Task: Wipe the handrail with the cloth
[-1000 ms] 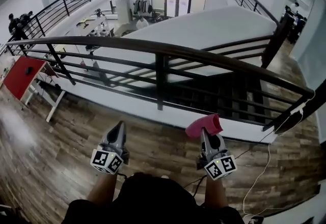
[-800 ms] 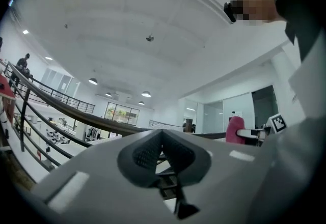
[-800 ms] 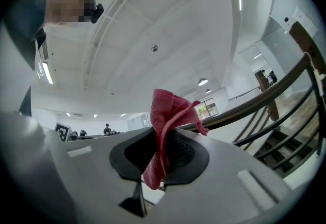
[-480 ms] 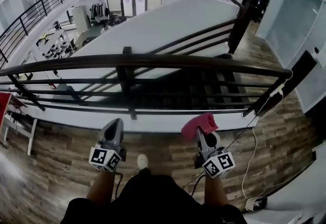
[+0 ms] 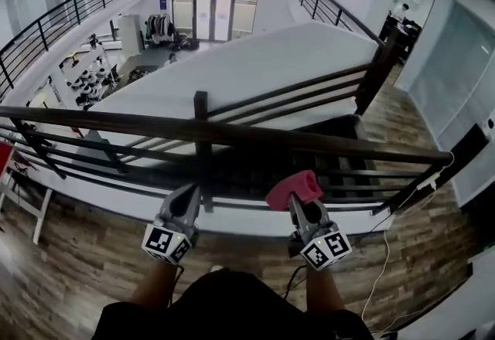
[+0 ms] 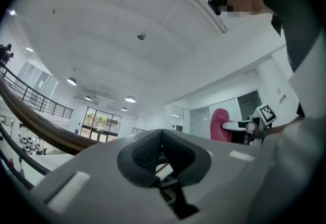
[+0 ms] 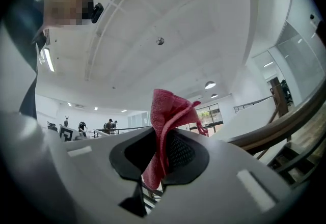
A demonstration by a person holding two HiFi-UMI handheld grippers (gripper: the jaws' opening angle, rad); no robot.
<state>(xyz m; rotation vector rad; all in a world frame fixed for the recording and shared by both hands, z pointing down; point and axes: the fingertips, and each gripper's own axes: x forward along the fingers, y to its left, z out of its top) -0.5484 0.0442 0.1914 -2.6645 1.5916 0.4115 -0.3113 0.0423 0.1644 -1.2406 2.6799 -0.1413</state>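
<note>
A dark brown wooden handrail on black metal bars crosses the head view from left to right. My right gripper is shut on a pink cloth, which it holds upright just short of the rail and below it. In the right gripper view the pink cloth sticks up between the jaws, with the handrail at the right. My left gripper is shut and empty, also short of the rail. The left gripper view shows the handrail at the left and the pink cloth at the right.
Beyond the rail is an open drop to a lower floor with racks and tables. A white sloped stair wall runs up behind. A black post holds the rail between my grippers. A white cable trails on the wood floor at right.
The view has swung and closed in: the handrail now lies nearer to both grippers. Both grippers have risen slightly toward it, with the cloth still held in the right one.
</note>
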